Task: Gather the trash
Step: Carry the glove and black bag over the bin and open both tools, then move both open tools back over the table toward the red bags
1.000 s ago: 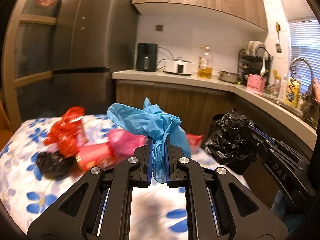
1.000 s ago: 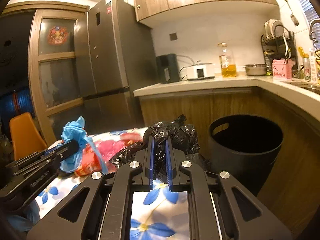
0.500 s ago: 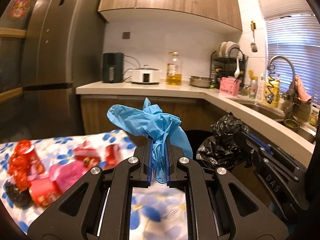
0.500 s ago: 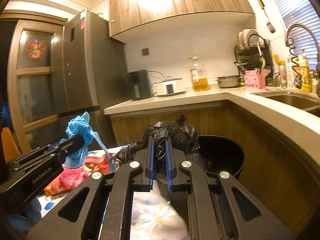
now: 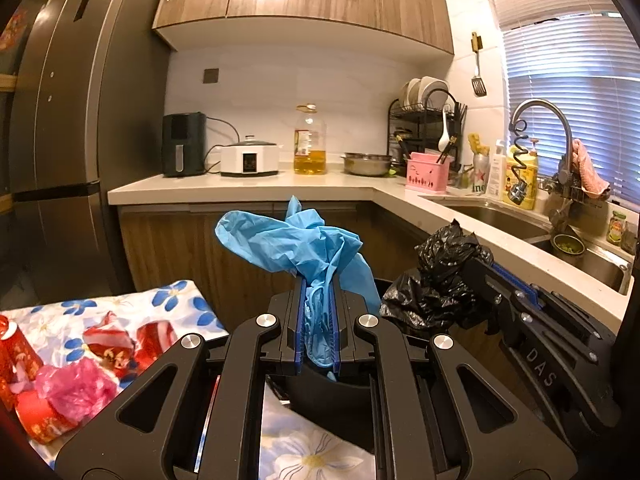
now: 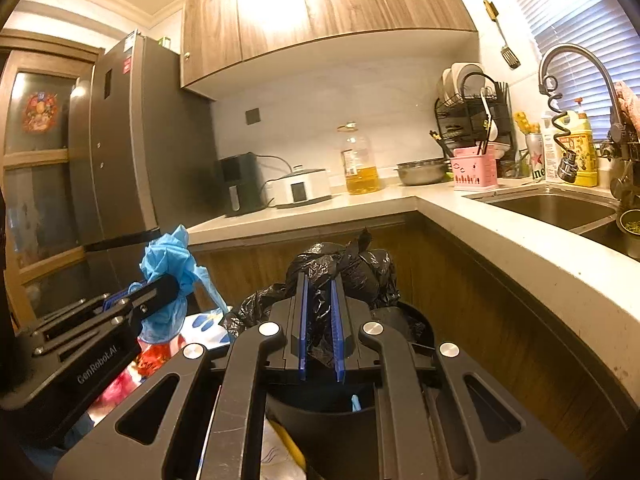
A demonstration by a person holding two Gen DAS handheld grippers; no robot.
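- Only in the left wrist view are red wrappers and a pink bag seen on the floral-clothed desk.
- Only in the right wrist view is the inside of the black bin shown, just below the tongs.
- A blue glove is pinched by the left tongs, nearly pressed together.
- A crumpled black bag is clamped by the right tongs above the bin.
- A sink is seen beyond.

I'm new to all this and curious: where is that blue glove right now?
The blue glove is pinched in the left gripper, held up above the black bin, with the black bag just to its right.
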